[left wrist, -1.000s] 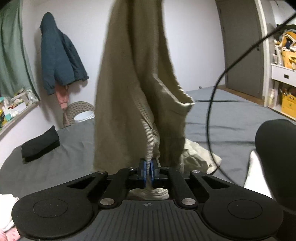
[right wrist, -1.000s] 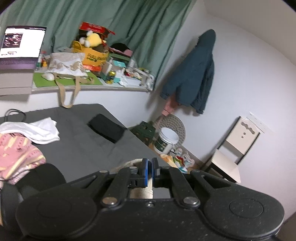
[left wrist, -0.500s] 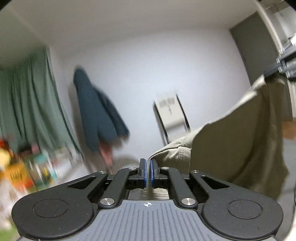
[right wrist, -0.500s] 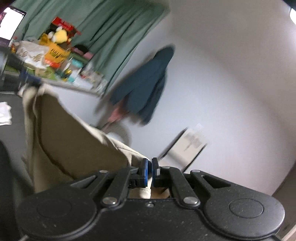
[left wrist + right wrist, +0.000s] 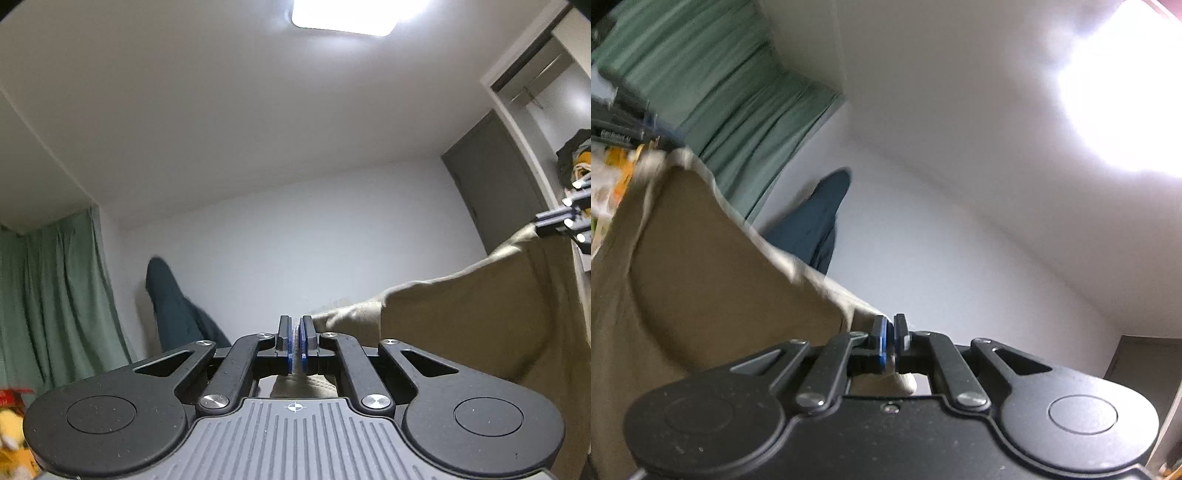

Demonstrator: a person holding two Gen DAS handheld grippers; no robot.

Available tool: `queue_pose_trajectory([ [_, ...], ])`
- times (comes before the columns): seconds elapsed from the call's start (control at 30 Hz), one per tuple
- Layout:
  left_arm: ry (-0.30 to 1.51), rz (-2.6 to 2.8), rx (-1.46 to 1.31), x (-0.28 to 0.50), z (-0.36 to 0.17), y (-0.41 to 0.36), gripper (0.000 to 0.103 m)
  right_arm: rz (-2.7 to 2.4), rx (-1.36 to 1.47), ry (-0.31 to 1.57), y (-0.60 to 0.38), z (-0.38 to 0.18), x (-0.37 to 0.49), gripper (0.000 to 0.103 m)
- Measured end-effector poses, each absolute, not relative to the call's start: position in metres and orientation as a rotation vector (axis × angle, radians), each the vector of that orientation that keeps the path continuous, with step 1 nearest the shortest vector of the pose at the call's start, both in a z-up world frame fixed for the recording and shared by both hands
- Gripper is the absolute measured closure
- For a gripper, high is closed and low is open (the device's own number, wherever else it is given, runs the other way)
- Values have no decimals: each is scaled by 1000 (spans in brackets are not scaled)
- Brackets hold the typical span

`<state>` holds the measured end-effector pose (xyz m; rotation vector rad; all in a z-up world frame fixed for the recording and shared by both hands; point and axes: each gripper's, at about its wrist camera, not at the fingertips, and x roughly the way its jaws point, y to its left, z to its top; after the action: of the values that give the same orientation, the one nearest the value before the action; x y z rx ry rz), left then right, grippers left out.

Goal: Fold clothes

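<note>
A khaki garment hangs stretched in the air between both grippers. My left gripper is shut on one corner of its top edge, and the cloth runs off to the right up to my right gripper, seen at the frame's edge. In the right wrist view my right gripper is shut on the other corner, and the khaki garment spreads away to the left and hangs down. Both cameras tilt up toward the ceiling, so the bed below is hidden.
A dark teal jacket hangs on the white wall, with a green curtain to its left. A grey door and shelving stand at the right. A bright ceiling light is overhead.
Both grippers have swung upward and apart, lifting the khaki garment off the bed and pulling its top edge out wide. The views went from the bed to the wall and ceiling.
</note>
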<state>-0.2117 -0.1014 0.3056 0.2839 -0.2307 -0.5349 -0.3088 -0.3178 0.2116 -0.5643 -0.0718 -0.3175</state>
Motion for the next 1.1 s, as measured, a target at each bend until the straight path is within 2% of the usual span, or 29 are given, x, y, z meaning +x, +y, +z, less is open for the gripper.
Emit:
queue_pose_trajectory([
  [0.13,-247,-539,264,-213,299,-99,99,-219,-448,-18,-330,199,-319,99],
  [0.3,-139,-621,269,-194,264,-102,99,-138,-380,74,-350,165,-295,99],
  [0.53,219,-954,323,-137,127,-141,99,-126,-379,216,-376,95,-271,99],
  [0.7,458,-1138,355,-107,28,-187,98,-110,-277,248,-401,78,-310,99],
  [0.8,515,-1237,366,-98,-14,-224,98,-86,-180,263,-417,79,-351,99],
  [0.93,561,-1366,307,-82,-33,-262,97,-109,2,301,-441,75,-410,99],
  [1.0,534,-1429,315,-74,-35,-279,88,-139,94,339,-453,68,-441,99],
  [1.1,465,-1511,360,-71,-46,-304,56,-207,214,449,-471,46,-474,99],
])
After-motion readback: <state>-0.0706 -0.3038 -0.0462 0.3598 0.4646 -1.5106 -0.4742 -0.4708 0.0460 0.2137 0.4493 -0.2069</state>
